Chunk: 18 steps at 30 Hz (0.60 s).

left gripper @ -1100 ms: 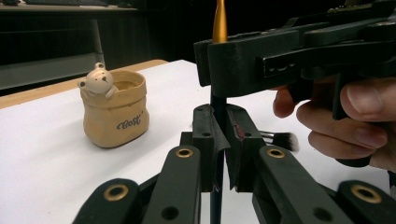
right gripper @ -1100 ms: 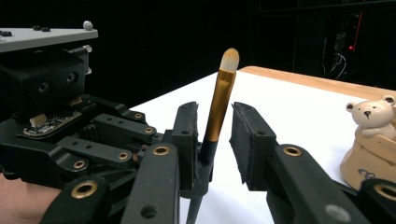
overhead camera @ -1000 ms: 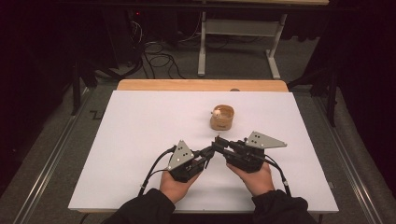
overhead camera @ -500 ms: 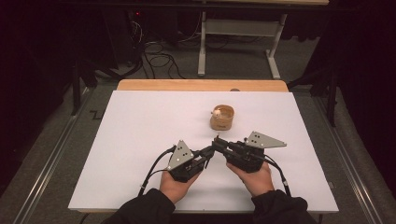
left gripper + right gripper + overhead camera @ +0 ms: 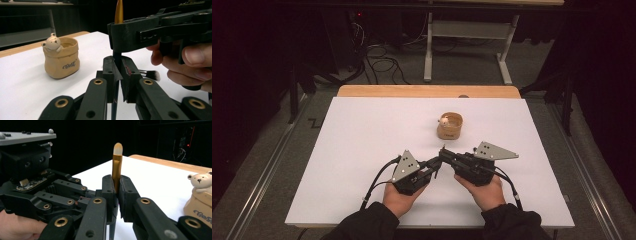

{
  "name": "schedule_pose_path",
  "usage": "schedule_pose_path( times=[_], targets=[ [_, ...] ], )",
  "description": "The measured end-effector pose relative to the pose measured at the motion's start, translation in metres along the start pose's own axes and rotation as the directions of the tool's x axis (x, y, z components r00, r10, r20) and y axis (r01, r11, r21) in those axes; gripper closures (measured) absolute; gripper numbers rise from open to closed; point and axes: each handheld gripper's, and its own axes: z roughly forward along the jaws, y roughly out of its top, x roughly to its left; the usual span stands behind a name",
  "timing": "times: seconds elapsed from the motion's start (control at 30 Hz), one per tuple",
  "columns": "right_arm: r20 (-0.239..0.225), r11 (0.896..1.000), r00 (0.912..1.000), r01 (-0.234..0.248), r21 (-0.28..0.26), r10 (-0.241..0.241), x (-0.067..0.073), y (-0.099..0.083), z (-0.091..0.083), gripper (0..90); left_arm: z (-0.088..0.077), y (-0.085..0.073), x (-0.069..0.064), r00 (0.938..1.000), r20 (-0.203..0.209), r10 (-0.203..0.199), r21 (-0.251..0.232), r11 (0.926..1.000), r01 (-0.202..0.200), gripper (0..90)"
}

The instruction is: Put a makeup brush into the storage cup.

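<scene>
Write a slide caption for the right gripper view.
Right hand-held gripper clamps an upright gold-ferruled makeup brush, left hand-held gripper gripping lower down, bear-topped ceramic pot beside them.

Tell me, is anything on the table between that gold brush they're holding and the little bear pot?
Nothing visible: both the left gripper and right gripper clamp the brush, and only bare white table lies between it and the bear pot.
</scene>
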Motion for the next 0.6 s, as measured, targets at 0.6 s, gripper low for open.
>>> schedule_pose_path(
  times=[0.6],
  targets=[
    [0.044, 0.997, 0.9964, 0.072, 0.021, -0.073, 0.0026, 0.0004, -0.0011, 85.2, 0.0020, -0.0002, 0.0035, 1.0000, 0.000, -0.006, 0.041, 0.9992, 0.006, 72.7]
  ],
)
